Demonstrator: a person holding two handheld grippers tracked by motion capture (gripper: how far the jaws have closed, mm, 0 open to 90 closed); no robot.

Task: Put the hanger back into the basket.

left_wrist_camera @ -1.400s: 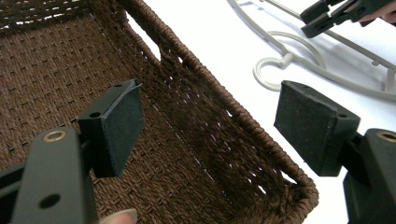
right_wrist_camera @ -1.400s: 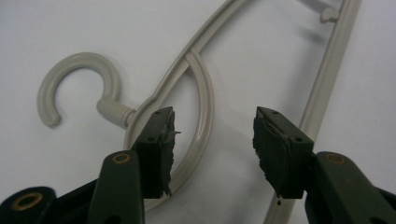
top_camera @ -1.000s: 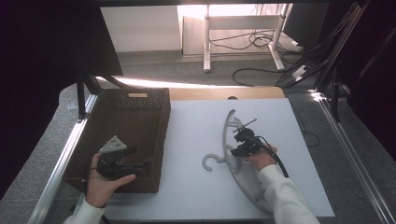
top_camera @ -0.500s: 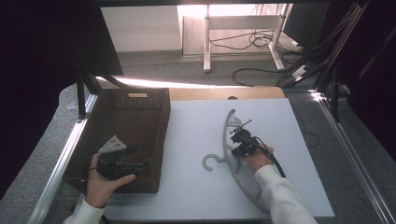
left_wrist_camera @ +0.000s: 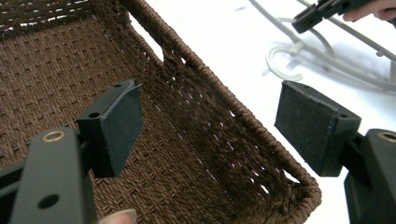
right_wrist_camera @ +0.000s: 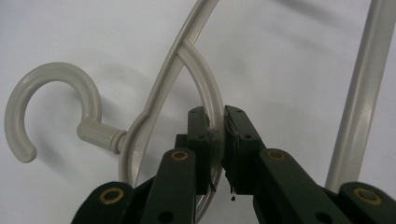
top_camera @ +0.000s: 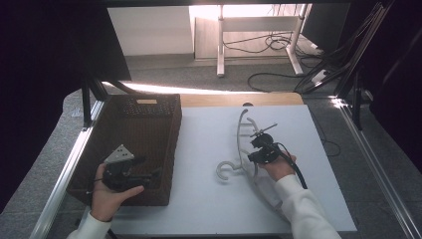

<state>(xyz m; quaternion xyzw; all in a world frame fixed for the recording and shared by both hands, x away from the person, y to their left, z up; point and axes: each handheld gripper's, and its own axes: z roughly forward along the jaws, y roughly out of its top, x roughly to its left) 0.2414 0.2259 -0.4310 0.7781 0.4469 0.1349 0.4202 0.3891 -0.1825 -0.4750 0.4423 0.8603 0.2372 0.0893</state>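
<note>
- High view: hanger flat on the white table toward its right edge, basket along the left edge; right gripper just closed on an inner rib. Off-centre hold, likely to swing or snag on lifting.
- Left gripper view: left gripper spread wide astride the basket's rim; nothing held, may knock it.
- Right gripper view: pads pinching a thin curved rib; could slip out.

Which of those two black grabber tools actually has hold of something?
The right gripper: its fingers have just closed on an inner bar of the pale plastic hanger. The left gripper gapes open over the brown wicker basket.
</note>
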